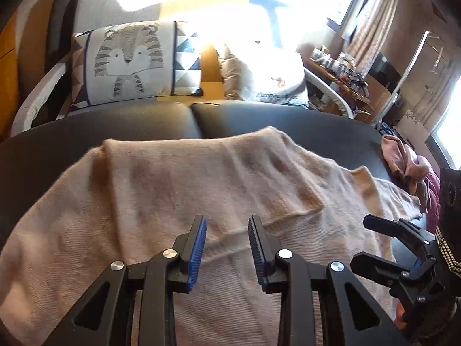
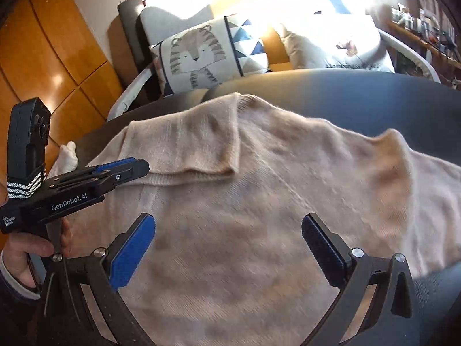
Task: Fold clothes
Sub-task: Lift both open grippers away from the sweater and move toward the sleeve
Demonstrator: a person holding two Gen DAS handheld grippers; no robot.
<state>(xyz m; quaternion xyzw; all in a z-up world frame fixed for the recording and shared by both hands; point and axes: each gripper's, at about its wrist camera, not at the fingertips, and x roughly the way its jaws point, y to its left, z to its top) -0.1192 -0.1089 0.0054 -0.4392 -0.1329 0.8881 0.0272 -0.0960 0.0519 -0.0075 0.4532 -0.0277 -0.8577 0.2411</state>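
**Beige knit, one sleeve folded across**

Beige ribbed knit: one sweater (image 2: 259, 207) lies flat on the dark padded surface (image 1: 259, 121), one sleeve folded over its chest. Two grippers hover above it. The left gripper (image 1: 227, 230) has its blue ridged pads a little apart, gripping nothing; the right gripper (image 2: 229, 230) stands wide apart, empty. Two cushions (image 1: 129, 60) sit far behind; one pink crumpled garment (image 1: 403, 158) lies at the right.

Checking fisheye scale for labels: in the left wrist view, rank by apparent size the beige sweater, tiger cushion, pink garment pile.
1. beige sweater, fills most of the lower frame, though it lies nearest the camera.
2. tiger cushion, clearly smaller, but farther back.
3. pink garment pile, smallest, partly cut off at the right edge, so true extent is unsure.
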